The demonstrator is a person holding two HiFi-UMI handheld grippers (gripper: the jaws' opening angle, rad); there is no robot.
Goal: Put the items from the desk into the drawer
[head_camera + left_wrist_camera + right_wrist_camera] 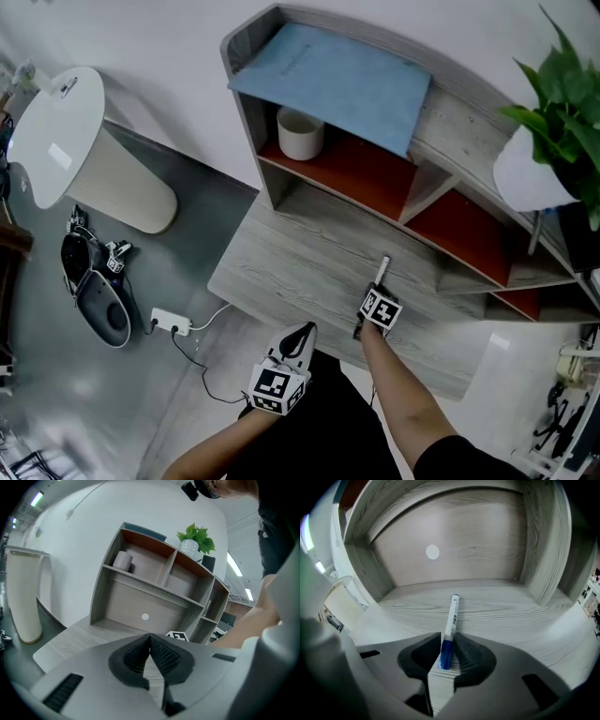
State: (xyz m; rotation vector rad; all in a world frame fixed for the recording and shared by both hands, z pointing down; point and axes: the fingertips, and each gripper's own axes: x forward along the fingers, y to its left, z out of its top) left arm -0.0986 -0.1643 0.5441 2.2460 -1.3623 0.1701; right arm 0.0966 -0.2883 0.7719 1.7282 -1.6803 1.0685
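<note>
A white marker with a blue cap (451,620) lies on the grey wood desk (281,272), pointing toward the shelf unit. My right gripper (446,657) is shut on the marker's blue end, low over the desk; in the head view the marker (382,271) sticks out past the right gripper (373,298). My left gripper (302,336) hovers at the desk's front edge, shut with nothing between its pads (161,656). A grey panel with a white round spot (432,551) stands straight ahead under the shelf. No open drawer shows.
The shelf unit (441,141) carries a blue folder (333,82) on top and a white cup (301,133) in its left bay. A potted plant (558,103) stands at the right. On the floor at left are a white bin (89,155) and a power strip (171,322).
</note>
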